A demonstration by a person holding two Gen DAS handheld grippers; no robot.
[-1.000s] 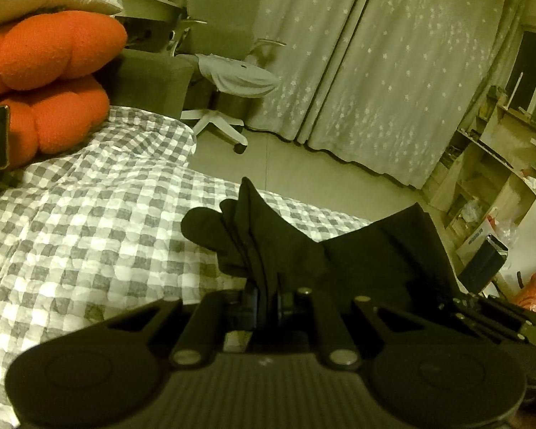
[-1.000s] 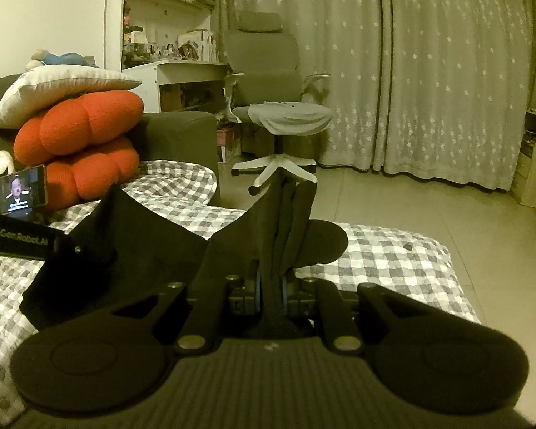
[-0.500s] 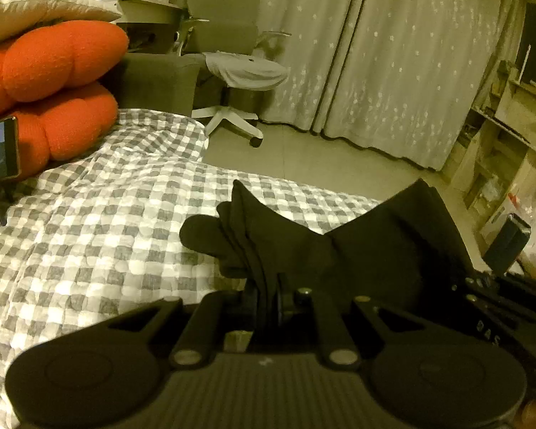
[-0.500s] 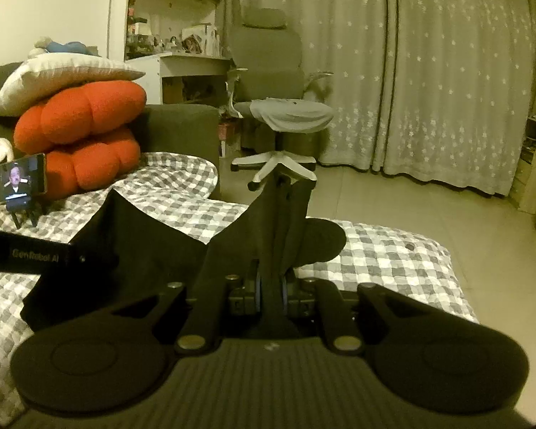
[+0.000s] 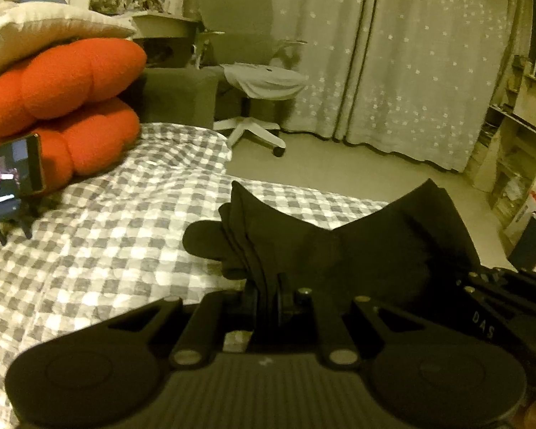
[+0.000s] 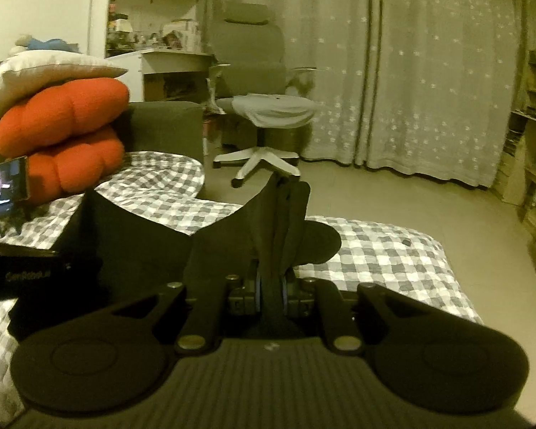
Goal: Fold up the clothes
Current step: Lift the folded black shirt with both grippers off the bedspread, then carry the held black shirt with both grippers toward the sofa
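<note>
A black garment (image 5: 382,246) hangs stretched between both grippers above the checked bed cover (image 5: 118,221). My left gripper (image 5: 264,286) is shut on a bunched corner of it, the cloth fanning out to the right towards the other gripper's body (image 5: 511,307). In the right wrist view my right gripper (image 6: 271,279) is shut on the opposite bunched corner, and the black garment (image 6: 211,246) sags leftward to the left gripper's body (image 6: 21,271). The fingertips of both are hidden by folds of cloth.
Orange cushions (image 5: 64,107) under a white pillow (image 5: 43,32) lie at the bed's left, with a phone on a small stand (image 5: 10,178) in front. A grey office chair (image 6: 257,107), star-patterned curtains (image 6: 411,71) and shelves (image 5: 511,150) stand beyond the bed's edge.
Both grippers have lifted a little and swung slightly left with the garment held taut between them; their grip is unchanged.
</note>
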